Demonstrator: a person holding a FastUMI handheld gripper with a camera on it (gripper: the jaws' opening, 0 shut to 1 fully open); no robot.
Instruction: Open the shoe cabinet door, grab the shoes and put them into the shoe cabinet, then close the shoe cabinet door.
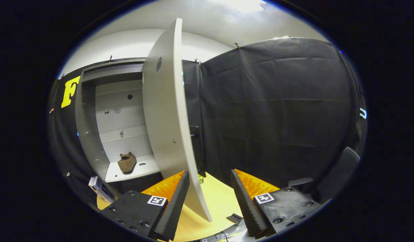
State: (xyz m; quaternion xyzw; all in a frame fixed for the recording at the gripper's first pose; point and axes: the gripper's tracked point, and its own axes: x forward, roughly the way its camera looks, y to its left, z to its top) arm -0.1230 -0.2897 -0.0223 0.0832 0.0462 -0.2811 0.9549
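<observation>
The gripper [209, 188] stood with its two fingers spread wide apart, holding nothing, and the lower edge of the shoe cabinet door [168, 111] ran down into the gap between them, closer to the left finger [175, 201] than to the right finger [248, 205]; whether the left finger touched the door could not be told. The door was swung open and seen nearly edge-on, a tall pale panel with a small dark spot near its top and a small fitting partway down its inner face. Beyond it and to the left, the shoe cabinet [89, 134] stood open, its grey side wall dotted with small holes and its pale back panel marked by a few dark holes. On the cabinet's bottom shelf [126, 174], toward the back and roughly midway between the side wall and the door, sat a single brown shoe [127, 162], its opening facing upward. A small round hole showed on the shelf just right of the shoe. Below the shelf's front left corner, beside the foot of the cabinet, lay a thin stack of something like books or boxes [97, 187]. A yellow floor surface [220, 201] spread under the fingers, with a small dark flat object [234, 217] lying on it just ahead of the right finger. A black cloth wall [277, 111] closed off the right side behind the door.
</observation>
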